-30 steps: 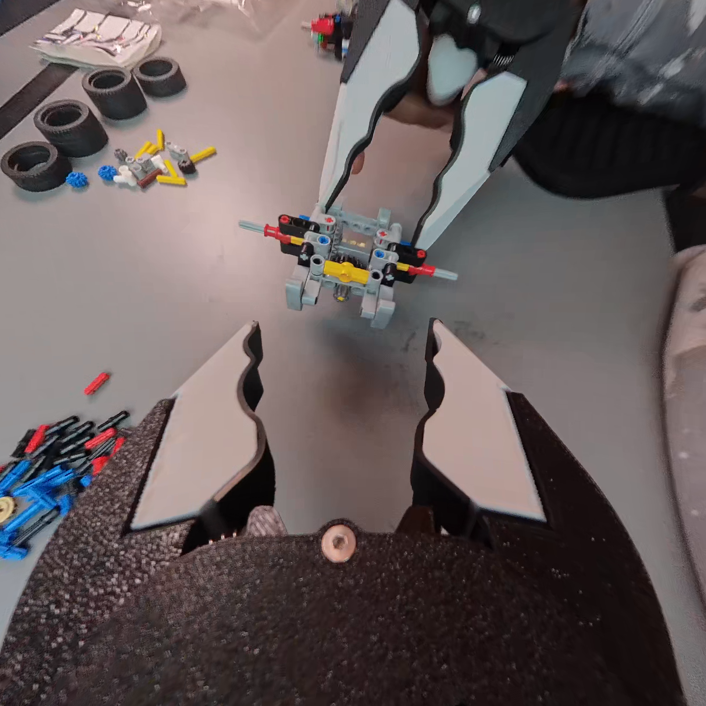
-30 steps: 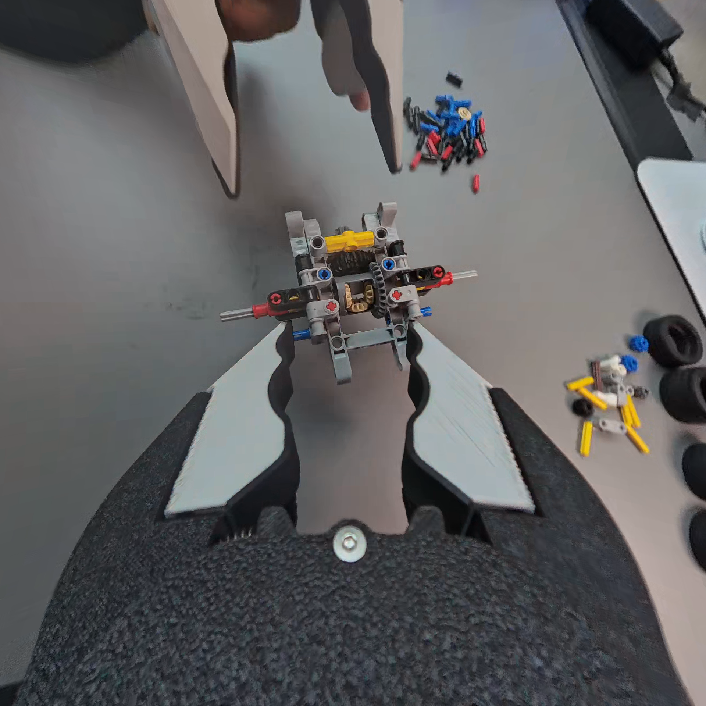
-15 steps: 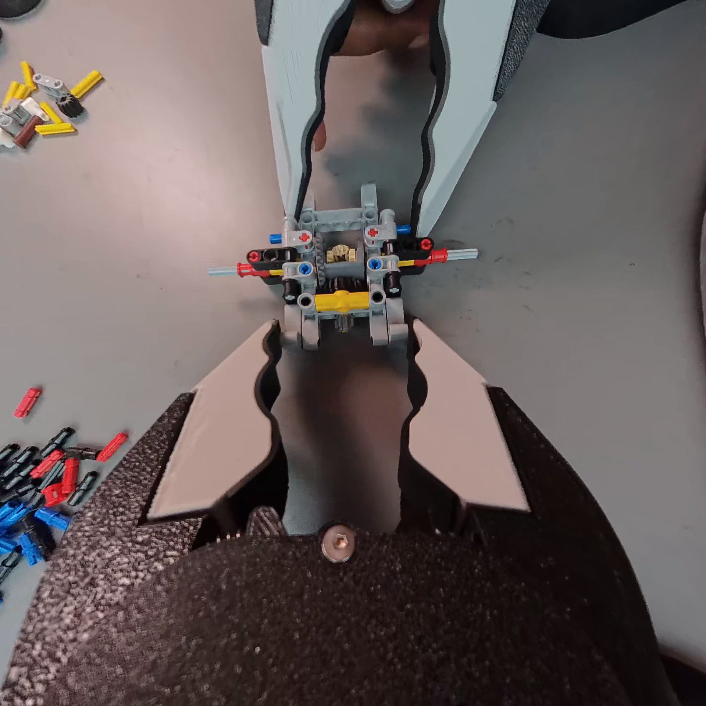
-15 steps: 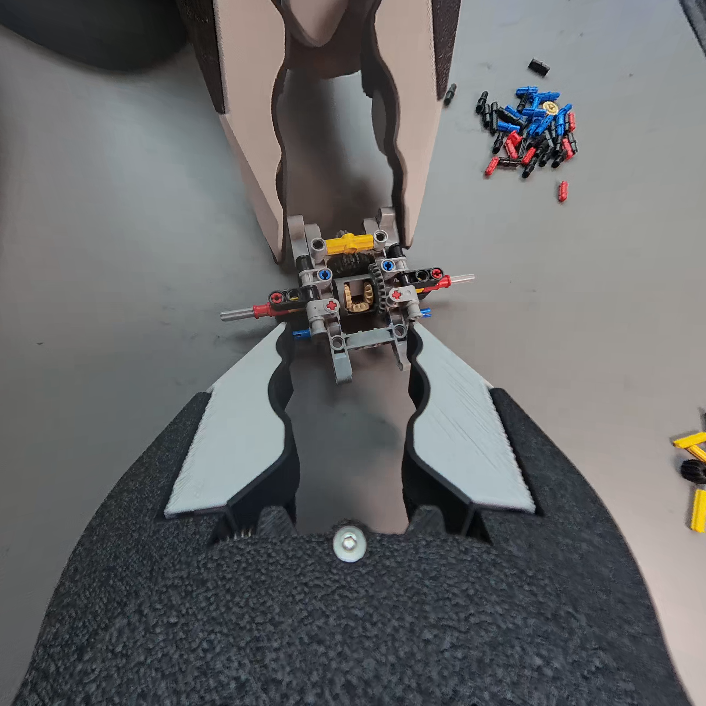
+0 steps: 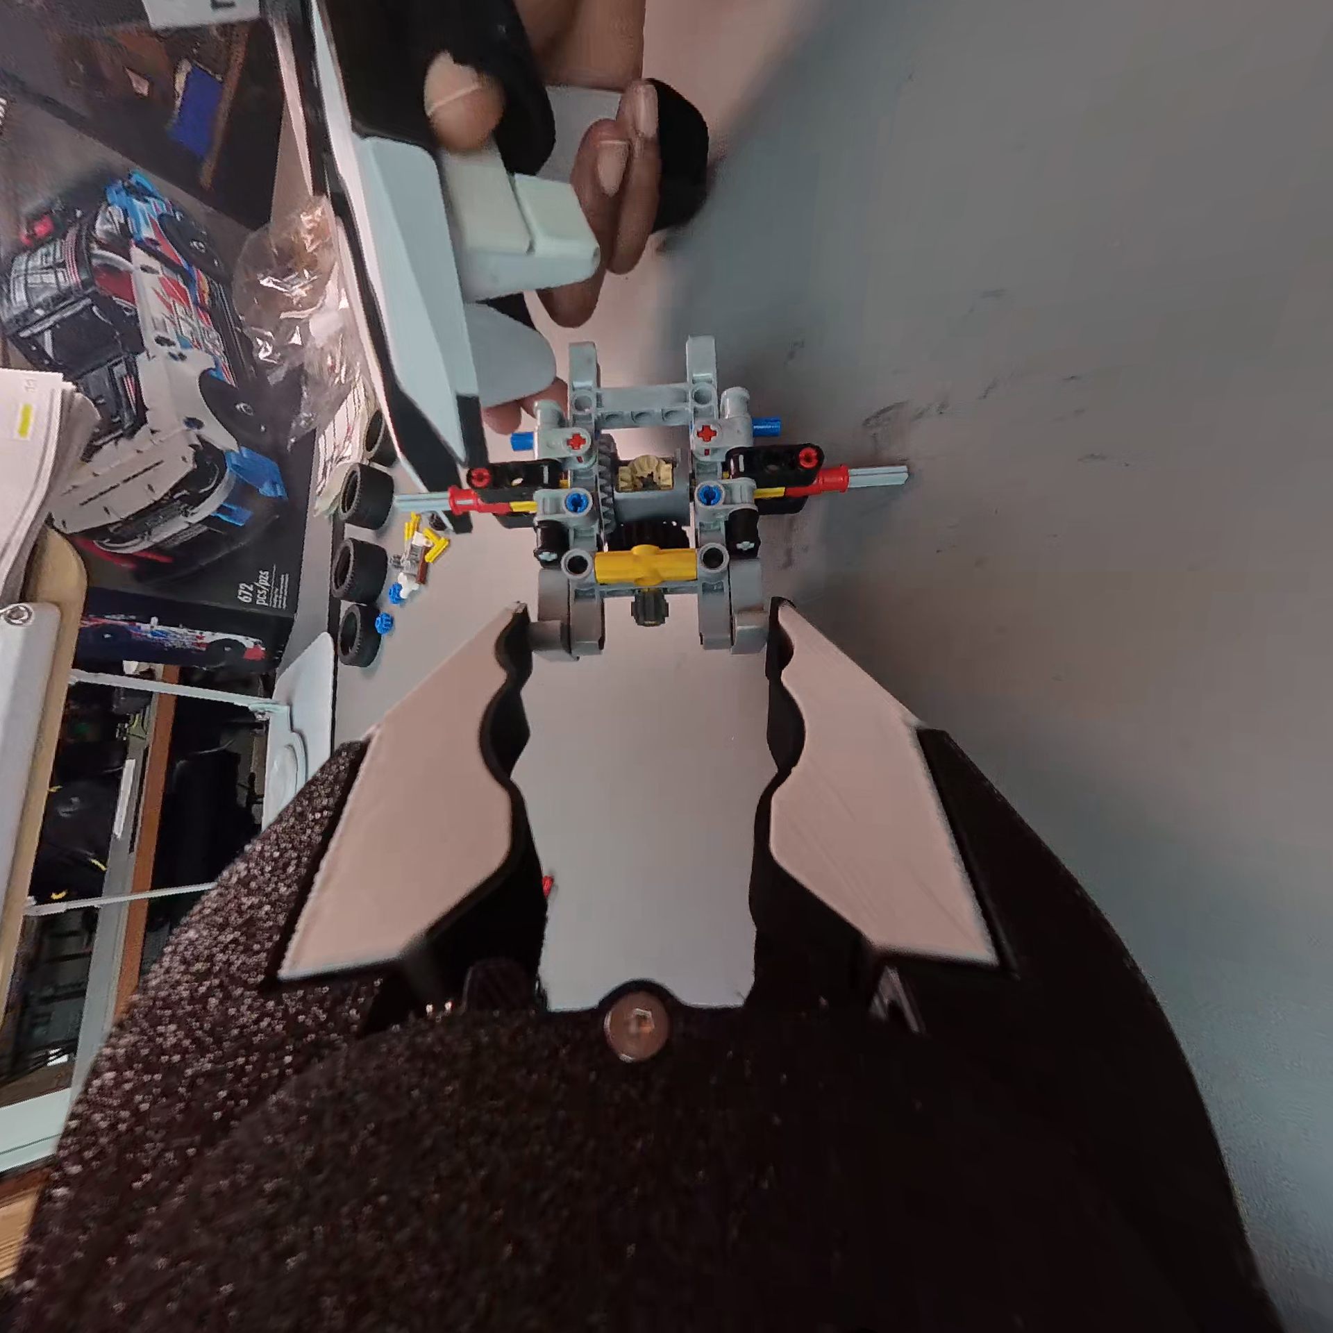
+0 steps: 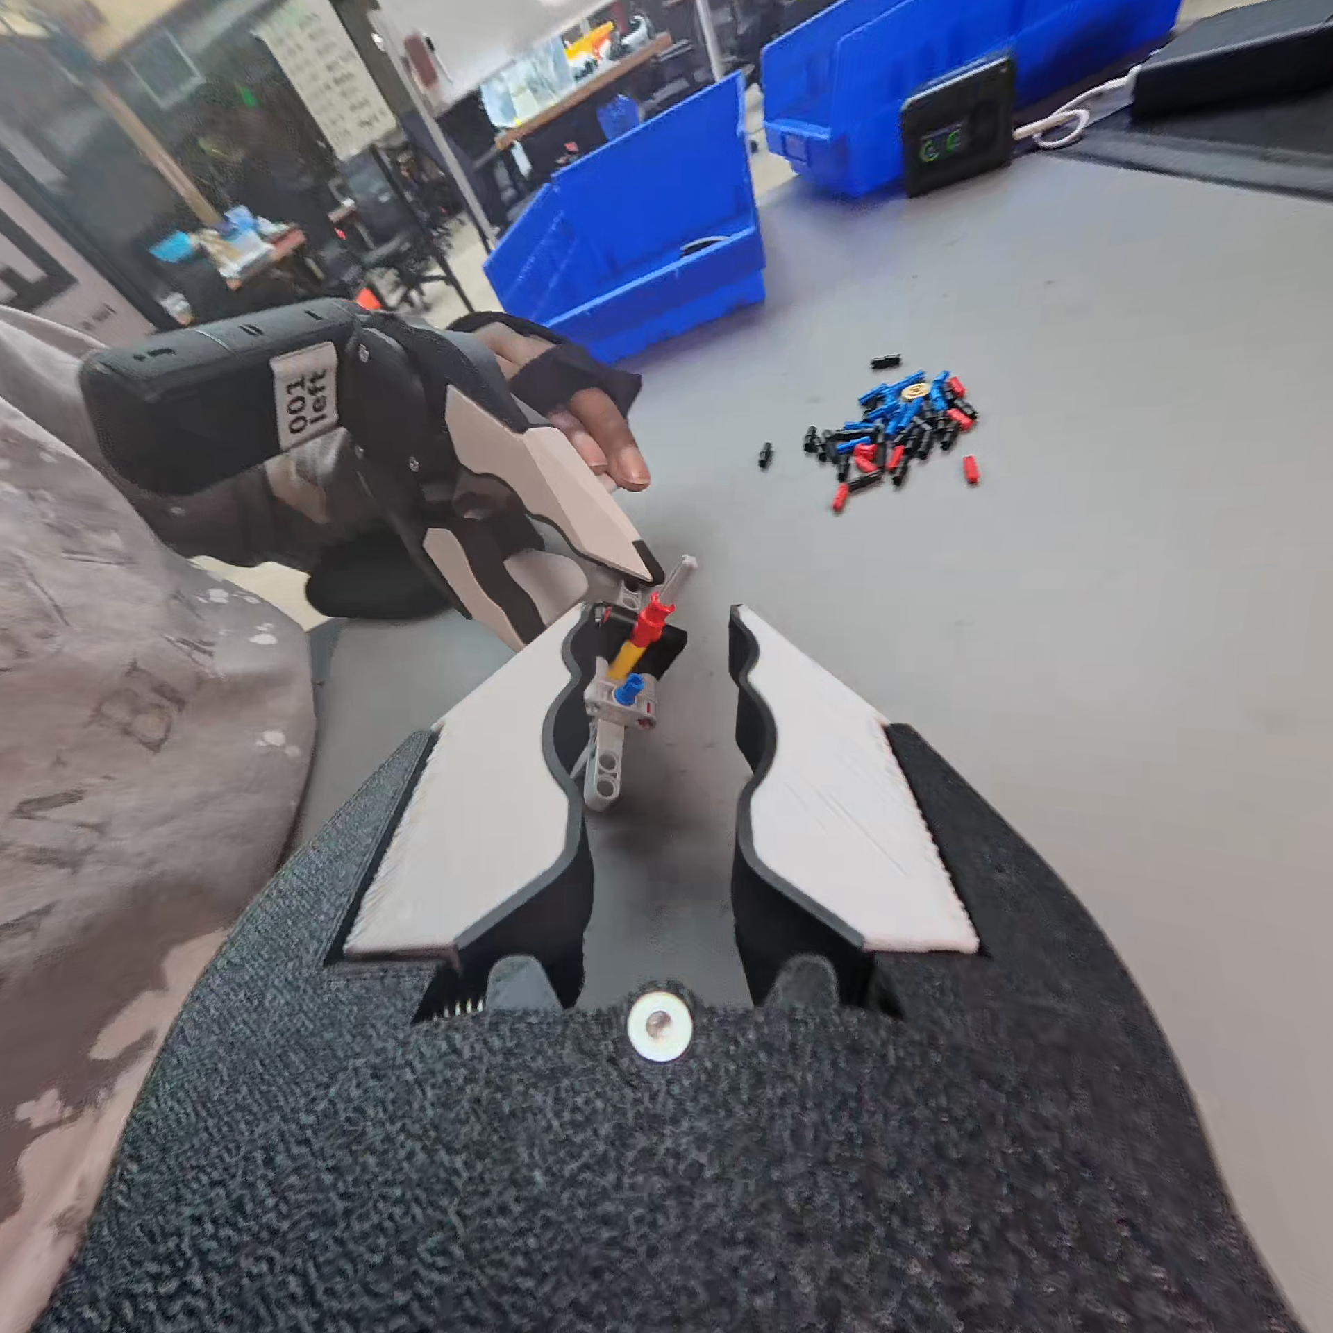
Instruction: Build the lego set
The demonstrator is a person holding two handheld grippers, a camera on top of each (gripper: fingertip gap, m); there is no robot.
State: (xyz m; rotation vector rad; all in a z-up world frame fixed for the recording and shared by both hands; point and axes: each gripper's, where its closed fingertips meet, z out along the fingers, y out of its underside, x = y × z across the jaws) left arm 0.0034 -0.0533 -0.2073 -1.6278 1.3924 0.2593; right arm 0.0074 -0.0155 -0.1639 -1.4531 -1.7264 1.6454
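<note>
The lego assembly (image 5: pixel 642 498) is a grey frame with a yellow cross piece, gears and a long axle with red bushes. My left gripper (image 5: pixel 645 620) is shut on its two near grey legs and holds it off the grey table (image 5: pixel 1082 361). In the right wrist view the assembly (image 6: pixel 624 692) shows edge-on between the fingers of my right gripper (image 6: pixel 656 617). The right jaws are open: the assembly lies next to the left finger, with a gap to the right one. The left gripper's fingers (image 6: pixel 577 505) reach it from the left. The right gripper's fingers (image 5: pixel 418 324) show side-on at top left.
A lego box (image 5: pixel 144 324), a plastic bag (image 5: pixel 296 288), several black tyres (image 5: pixel 357 570) and small yellow parts (image 5: pixel 425 548) lie to one side. A pile of blue, black and red pins (image 6: pixel 894 433) lies farther out. Blue bins (image 6: pixel 649 216) stand at the back. A person's sleeve (image 6: pixel 108 649) is at the left.
My left gripper closed on the assembly's near legs, lifted it and rolled a quarter turn. My right gripper let go of the far end and swung round to the assembly's side.
</note>
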